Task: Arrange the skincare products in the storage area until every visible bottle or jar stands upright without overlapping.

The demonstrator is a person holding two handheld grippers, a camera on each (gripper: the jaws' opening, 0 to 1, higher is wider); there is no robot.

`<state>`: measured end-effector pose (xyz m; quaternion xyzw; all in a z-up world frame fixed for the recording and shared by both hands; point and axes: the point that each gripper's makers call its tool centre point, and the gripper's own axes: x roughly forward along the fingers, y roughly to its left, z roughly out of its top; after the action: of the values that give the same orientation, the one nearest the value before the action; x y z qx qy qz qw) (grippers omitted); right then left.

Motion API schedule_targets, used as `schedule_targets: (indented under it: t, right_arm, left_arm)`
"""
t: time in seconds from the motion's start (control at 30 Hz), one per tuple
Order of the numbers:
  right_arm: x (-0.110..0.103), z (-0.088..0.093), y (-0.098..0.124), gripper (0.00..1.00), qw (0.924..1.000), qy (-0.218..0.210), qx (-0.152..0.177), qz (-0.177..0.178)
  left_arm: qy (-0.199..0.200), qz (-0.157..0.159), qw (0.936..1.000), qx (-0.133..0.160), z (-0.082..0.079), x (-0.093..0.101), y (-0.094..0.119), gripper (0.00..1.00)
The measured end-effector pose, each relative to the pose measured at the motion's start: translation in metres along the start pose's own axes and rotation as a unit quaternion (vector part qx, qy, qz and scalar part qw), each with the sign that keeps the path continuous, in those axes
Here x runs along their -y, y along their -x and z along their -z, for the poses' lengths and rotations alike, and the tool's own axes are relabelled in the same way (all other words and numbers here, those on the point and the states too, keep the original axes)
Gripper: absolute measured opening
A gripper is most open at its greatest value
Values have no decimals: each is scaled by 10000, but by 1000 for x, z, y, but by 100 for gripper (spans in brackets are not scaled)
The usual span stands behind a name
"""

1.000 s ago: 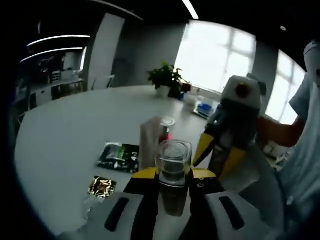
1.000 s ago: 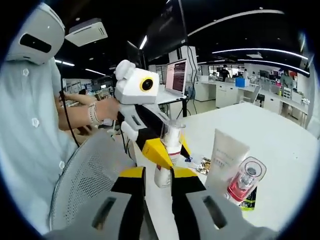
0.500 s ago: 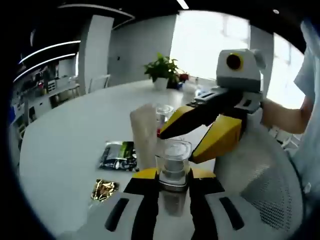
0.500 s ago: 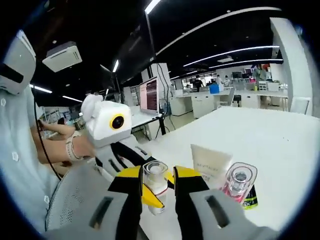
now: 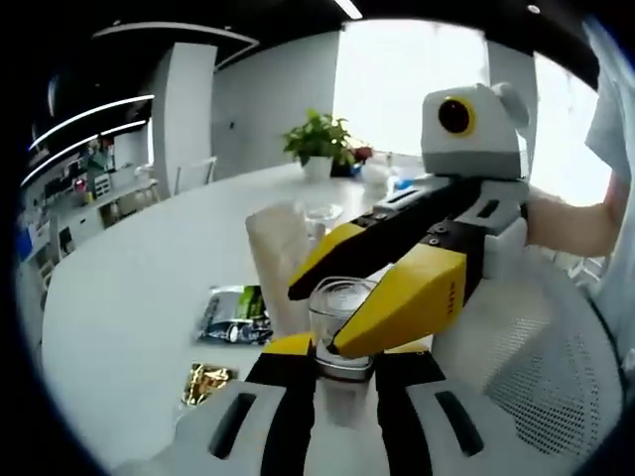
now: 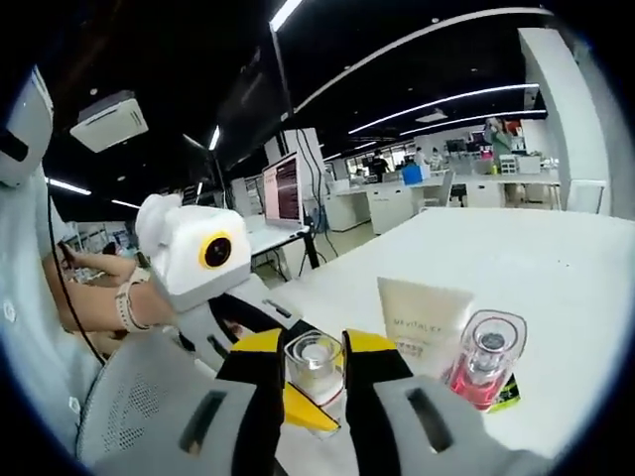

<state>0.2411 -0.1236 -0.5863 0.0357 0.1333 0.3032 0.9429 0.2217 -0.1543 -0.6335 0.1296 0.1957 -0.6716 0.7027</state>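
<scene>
A small bottle with a clear square cap point(image 5: 342, 315) stands upright between the jaws of my left gripper point(image 5: 342, 349), which is shut on its body. My right gripper point(image 5: 342, 297) reaches in from the right, its yellow jaws lying on either side of the cap. In the right gripper view that cap point(image 6: 315, 362) fills the gap of my right gripper point(image 6: 315, 345); the jaws are a little apart and their spacing is unchanged. The left gripper point(image 6: 298, 407) shows below it. A white tube point(image 6: 425, 322) and a pink clear-capped bottle point(image 6: 486, 362) stand upright on the table.
The white tube point(image 5: 278, 260) stands just behind the held bottle. A green sachet point(image 5: 233, 312) and a gold sachet point(image 5: 203, 382) lie flat on the white table point(image 5: 129, 278). A potted plant point(image 5: 319, 144) is far back. A grey mesh chair back point(image 5: 541, 372) is at the right.
My right gripper has come in from the right and slid its jaws over the held bottle's cap. The left gripper has kept its hold; both cameras shifted.
</scene>
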Motion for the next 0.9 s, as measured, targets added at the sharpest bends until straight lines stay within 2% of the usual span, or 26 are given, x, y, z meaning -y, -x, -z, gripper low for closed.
schedule_targets:
  t: [0.13, 0.37, 0.5, 0.6, 0.9]
  right_arm:
    - [-3, 4, -4, 22, 9998, 195, 39, 43]
    - [-3, 10, -8, 21, 9995, 272, 109, 88]
    - [-5, 15, -10, 21, 9996, 255, 74, 83]
    - [-7, 16, -11, 21, 9993, 374, 46, 59]
    - [-5, 25, -16, 21, 9976, 650, -223, 104]
  left_arm:
    - [-9, 1, 10000, -83, 4, -2, -1, 18]
    - [6, -6, 9999, -151, 12, -5, -2, 19]
    - [-91, -34, 9995, -315, 19, -6, -3, 19]
    - [-328, -38, 9976, -611, 30, -7, -4, 22]
    - [-449, -45, 9949, -899, 41, -11, -5, 22]
